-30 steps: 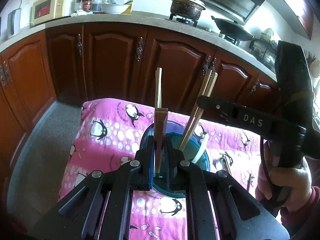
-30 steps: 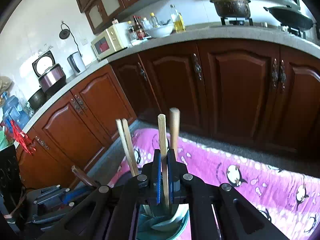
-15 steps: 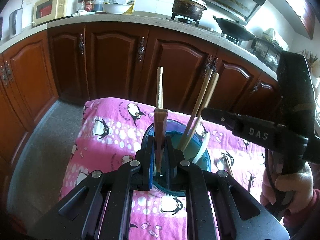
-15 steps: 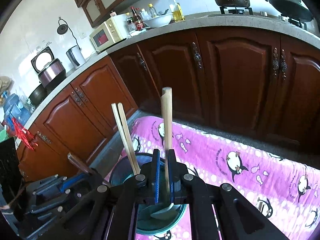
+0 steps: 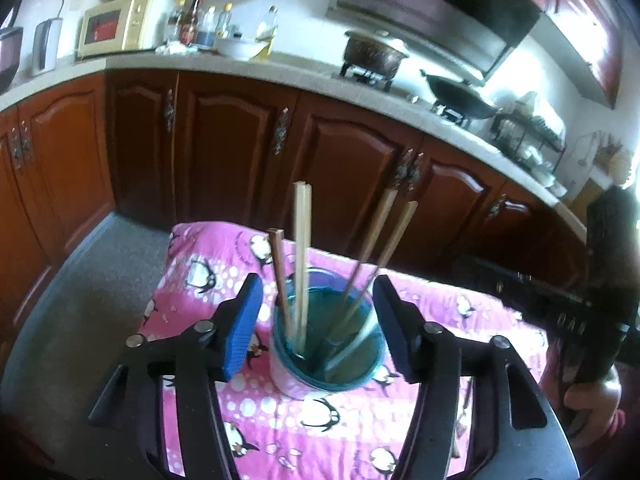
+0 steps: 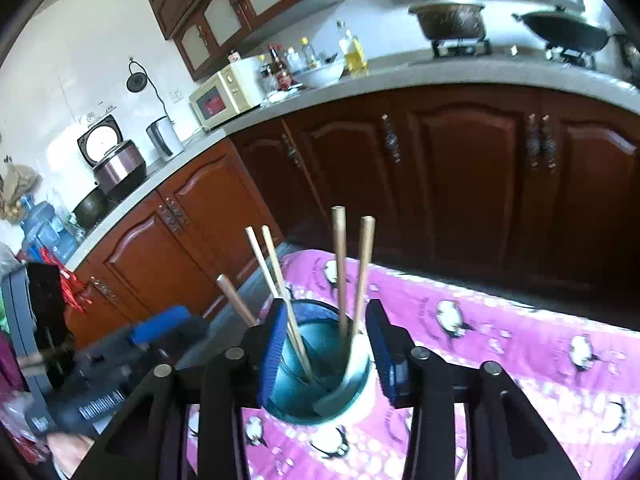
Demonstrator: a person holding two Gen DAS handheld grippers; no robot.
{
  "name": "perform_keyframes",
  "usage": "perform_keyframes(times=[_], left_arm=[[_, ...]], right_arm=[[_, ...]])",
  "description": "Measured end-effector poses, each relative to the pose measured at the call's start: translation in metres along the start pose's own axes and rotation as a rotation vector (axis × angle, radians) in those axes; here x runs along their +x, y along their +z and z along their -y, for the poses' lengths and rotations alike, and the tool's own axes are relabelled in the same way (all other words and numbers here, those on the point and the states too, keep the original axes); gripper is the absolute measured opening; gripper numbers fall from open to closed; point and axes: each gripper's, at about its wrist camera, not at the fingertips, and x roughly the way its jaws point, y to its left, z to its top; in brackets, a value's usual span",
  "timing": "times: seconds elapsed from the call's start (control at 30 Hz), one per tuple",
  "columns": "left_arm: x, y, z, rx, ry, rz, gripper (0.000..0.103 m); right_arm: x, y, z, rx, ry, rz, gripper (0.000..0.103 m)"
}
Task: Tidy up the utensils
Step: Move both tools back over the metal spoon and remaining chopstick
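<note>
A teal cup (image 5: 340, 376) stands on the pink penguin cloth (image 5: 208, 256). A pale chopstick pair (image 5: 302, 240), a darker pair (image 5: 384, 240), a brown-handled utensil (image 5: 277, 268) and a white spoon (image 5: 352, 350) lean loose inside it. My left gripper (image 5: 320, 328) hovers just before the cup, jaws opening wide, and the blue pads (image 5: 244, 324) touch nothing. The right wrist view shows the same cup (image 6: 296, 416) and two tan chopsticks (image 6: 340, 272). My right gripper (image 6: 329, 348) is over it, jaws opening, pads clear of the sticks.
Dark wooden cabinets (image 5: 224, 148) run behind the table under a stone counter with a microwave (image 5: 120, 26), a pot (image 5: 374, 54) and a wok (image 5: 460, 96). A hand (image 5: 592, 400) holds the other gripper at the right edge. Grey floor (image 5: 80, 280) lies left of the table.
Both grippers were shut on utensils standing in the cup. Both have let go, opened and drawn back and up. The released utensils now lean in the cup.
</note>
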Motion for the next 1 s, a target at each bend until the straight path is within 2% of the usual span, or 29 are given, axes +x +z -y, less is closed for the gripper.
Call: perform_keyframes(times=[0.07, 0.27, 0.47, 0.67, 0.8, 1.0], left_arm=[[-0.009, -0.004, 0.011, 0.023, -0.015, 0.019, 0.069], [-0.016, -0.024, 0.060, 0.136, -0.059, 0.003, 0.069], [-0.010, -0.047, 0.114, 0.230, -0.116, -0.032, 0.069], [0.005, -0.064, 0.160, 0.297, -0.168, -0.113, 0.069], [0.008, -0.072, 0.188, 0.365, -0.174, -0.136, 0.069], [0.011, -0.078, 0.206, 0.422, -0.168, -0.152, 0.069]], right_arm=[[-0.018, -0.015, 0.003, -0.002, -0.043, 0.020, 0.046], [-0.057, -0.067, 0.033, 0.039, -0.186, 0.000, 0.049], [-0.102, -0.101, 0.070, 0.087, -0.315, -0.013, 0.050], [-0.149, -0.113, 0.096, 0.114, -0.402, 0.015, 0.054], [-0.178, -0.114, 0.109, 0.138, -0.415, 0.056, 0.055], [-0.198, -0.116, 0.117, 0.147, -0.435, 0.083, 0.058]])
